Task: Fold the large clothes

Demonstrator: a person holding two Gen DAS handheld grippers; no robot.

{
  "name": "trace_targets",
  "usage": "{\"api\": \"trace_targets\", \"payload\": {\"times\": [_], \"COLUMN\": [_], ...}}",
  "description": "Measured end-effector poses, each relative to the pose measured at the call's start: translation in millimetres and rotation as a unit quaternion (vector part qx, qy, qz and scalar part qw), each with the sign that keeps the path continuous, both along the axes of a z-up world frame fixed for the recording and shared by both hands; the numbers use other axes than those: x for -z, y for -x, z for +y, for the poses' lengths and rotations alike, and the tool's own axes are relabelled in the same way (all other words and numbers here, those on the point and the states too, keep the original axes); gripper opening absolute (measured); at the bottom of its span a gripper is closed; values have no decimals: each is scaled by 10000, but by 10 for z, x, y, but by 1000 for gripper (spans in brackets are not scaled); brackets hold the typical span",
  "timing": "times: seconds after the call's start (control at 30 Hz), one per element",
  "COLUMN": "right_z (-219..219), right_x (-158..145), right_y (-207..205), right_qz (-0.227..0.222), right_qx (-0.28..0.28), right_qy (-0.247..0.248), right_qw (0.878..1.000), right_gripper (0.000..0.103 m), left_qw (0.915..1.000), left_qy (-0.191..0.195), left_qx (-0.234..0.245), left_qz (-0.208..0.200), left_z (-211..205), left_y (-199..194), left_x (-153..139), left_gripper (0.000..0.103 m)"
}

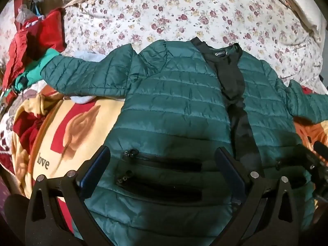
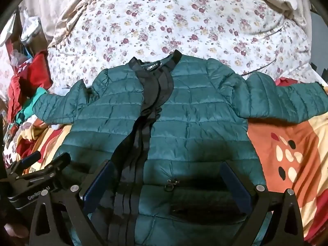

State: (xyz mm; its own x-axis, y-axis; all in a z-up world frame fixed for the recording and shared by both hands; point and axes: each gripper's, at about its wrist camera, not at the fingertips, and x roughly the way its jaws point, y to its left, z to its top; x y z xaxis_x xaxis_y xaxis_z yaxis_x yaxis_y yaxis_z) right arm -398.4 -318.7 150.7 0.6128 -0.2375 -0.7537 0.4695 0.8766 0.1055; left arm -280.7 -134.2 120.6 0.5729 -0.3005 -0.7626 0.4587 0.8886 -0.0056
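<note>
On the bed, the green jacket [image 1: 176,102] lies front-up — collar far, hem nearest. Left tongs [image 1: 162,170] and right tongs [image 2: 166,182] hover wide, empty, side by side above its hem.

Jacket [image 1: 174,106] on blanket [image 1: 67,127], quilt [image 1: 184,14] behind.

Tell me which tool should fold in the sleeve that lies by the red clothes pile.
Left. The left tool hangs open over the green jacket on the pocket side, nearer that sleeve. The right tool, also open, sits past the black zipper strip, toward the other sleeve.
</note>
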Motion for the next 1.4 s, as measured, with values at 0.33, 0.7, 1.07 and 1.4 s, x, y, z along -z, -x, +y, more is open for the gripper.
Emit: {"api": "trace_targets", "payload": {"times": [0.33,0.7,1.07,1.4], "right_z": [-14,-56,-58,-92], "right_x": [23,94,123,170], "right_y": [-92,-62,-100,-118], "right_qz": [32,267,167,190], "right_qx": [15,18,35,65], "right_qy": [-57,-189,-182,-258], "right_qw": [10000,9995,9997,9995], "right_gripper": [103,103,103,103], "left_qw": [10000,10000,10000,9999], "left_qy": [45,16,6,-71], "left_qx": [-8,-3,-29,-7], "left_qz": [18,62,83,99], "left_z": [13,-32,-48,-87], "left_y": [3,-12,-23,-23], "left_x": [-2,18,47,93], "left_gripper": [102,102,102,102]}}
